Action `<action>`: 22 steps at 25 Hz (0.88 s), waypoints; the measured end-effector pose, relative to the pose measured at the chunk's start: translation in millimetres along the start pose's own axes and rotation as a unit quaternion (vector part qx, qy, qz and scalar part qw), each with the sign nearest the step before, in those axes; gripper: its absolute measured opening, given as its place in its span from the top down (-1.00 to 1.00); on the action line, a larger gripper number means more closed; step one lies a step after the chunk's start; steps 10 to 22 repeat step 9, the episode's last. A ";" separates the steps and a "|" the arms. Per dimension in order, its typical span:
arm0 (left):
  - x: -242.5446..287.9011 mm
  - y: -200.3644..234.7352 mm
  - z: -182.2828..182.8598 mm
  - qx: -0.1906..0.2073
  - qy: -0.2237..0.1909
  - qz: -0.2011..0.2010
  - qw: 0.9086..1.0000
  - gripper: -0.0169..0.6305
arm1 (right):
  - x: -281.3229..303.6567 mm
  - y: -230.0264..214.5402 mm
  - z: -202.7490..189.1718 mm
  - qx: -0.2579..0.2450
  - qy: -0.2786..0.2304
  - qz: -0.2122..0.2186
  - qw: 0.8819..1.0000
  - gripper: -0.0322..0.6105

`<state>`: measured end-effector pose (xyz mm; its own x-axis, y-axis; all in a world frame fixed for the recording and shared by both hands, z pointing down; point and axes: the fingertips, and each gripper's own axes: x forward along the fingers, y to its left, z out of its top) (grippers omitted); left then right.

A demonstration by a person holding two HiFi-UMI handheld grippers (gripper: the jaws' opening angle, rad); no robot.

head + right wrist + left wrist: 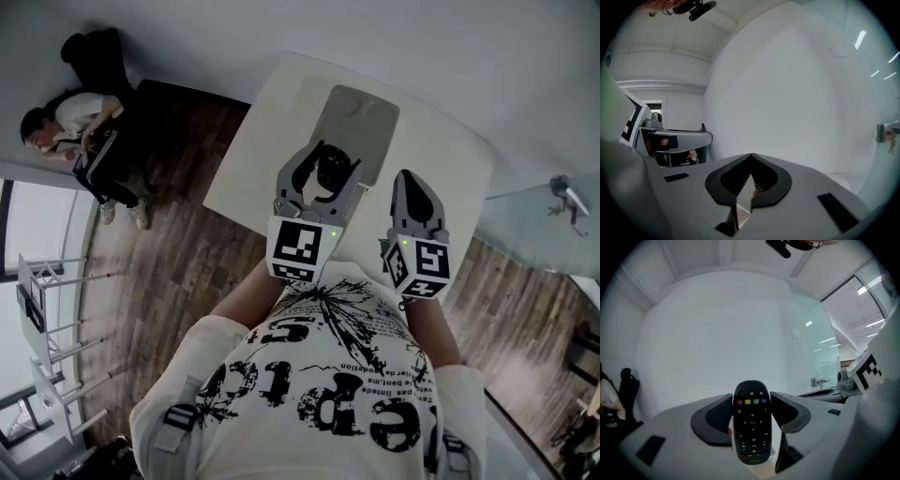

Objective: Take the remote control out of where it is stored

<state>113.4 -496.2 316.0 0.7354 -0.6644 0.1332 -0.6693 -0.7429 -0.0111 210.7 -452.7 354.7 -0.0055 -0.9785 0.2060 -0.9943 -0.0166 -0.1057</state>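
A black remote control with coloured buttons stands upright between the pads of my left gripper, which is shut on it. In the head view the same remote sits in the left gripper, held above the near end of a flat grey tray on a white table. My right gripper hovers just to the right of it with its jaws pressed together and nothing between them. In the right gripper view the right gripper has its tips meeting in front of a bare white wall.
A person sits by the wall at the far left beside a dark chair. A white metal rack stands at the lower left. A glass partition runs along the right. Wooden floor surrounds the table.
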 end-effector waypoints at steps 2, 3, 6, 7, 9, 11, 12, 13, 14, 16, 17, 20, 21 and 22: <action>0.2 1.2 -0.5 -0.003 0.000 0.001 1.000 0.14 | 0.0 -0.6 0.1 0.000 -0.001 -0.003 1.000 0.89; 0.6 0.5 -1.0 -0.003 0.001 0.001 1.000 0.14 | -0.6 -1.7 0.0 -0.001 -0.002 -0.003 1.000 0.89; 1.9 -3.6 -2.3 -0.004 0.002 0.002 1.000 0.14 | -2.9 -5.7 -0.2 0.000 -0.003 -0.003 1.000 0.89; 2.3 -4.7 -2.7 -0.004 0.003 0.003 1.000 0.14 | -3.5 -6.8 -0.3 0.000 -0.003 -0.003 1.000 0.89; 2.8 -6.1 -3.4 -0.005 0.004 0.006 1.000 0.14 | -4.6 -8.8 -0.2 0.000 -0.004 -0.003 1.000 0.89; 2.8 -6.1 -3.4 -0.005 0.004 0.006 1.000 0.14 | -4.6 -8.8 -0.2 0.000 -0.004 -0.003 1.000 0.89; 2.8 -6.1 -3.4 -0.005 0.004 0.006 1.000 0.14 | -4.6 -8.8 -0.2 0.000 -0.004 -0.003 1.000 0.89; 2.8 -6.1 -3.4 -0.005 0.004 0.006 1.000 0.14 | -4.6 -8.8 -0.2 0.000 -0.004 -0.003 1.000 0.89; 2.8 -6.1 -3.4 -0.005 0.004 0.006 1.000 0.14 | -4.6 -8.8 -0.2 0.000 -0.004 -0.003 1.000 0.89; 2.8 -6.1 -3.4 -0.005 0.004 0.006 1.000 0.14 | -4.6 -8.8 -0.2 0.000 -0.004 -0.003 1.000 0.89; 2.8 -6.1 -3.4 -0.005 0.004 0.006 1.000 0.14 | -4.6 -8.8 -0.2 0.000 -0.004 -0.003 1.000 0.89; 2.8 -6.1 -3.4 -0.005 0.004 0.006 1.000 0.14 | -4.6 -8.8 -0.2 0.000 -0.004 -0.003 1.000 0.89; 2.8 -6.1 -3.4 -0.005 0.004 0.006 1.000 0.14 | -4.6 -8.8 -0.2 0.000 -0.004 -0.003 1.000 0.89; 2.8 -6.1 -3.4 -0.005 0.004 0.006 1.000 0.14 | -4.6 -8.8 -0.2 0.000 -0.004 -0.003 1.000 0.89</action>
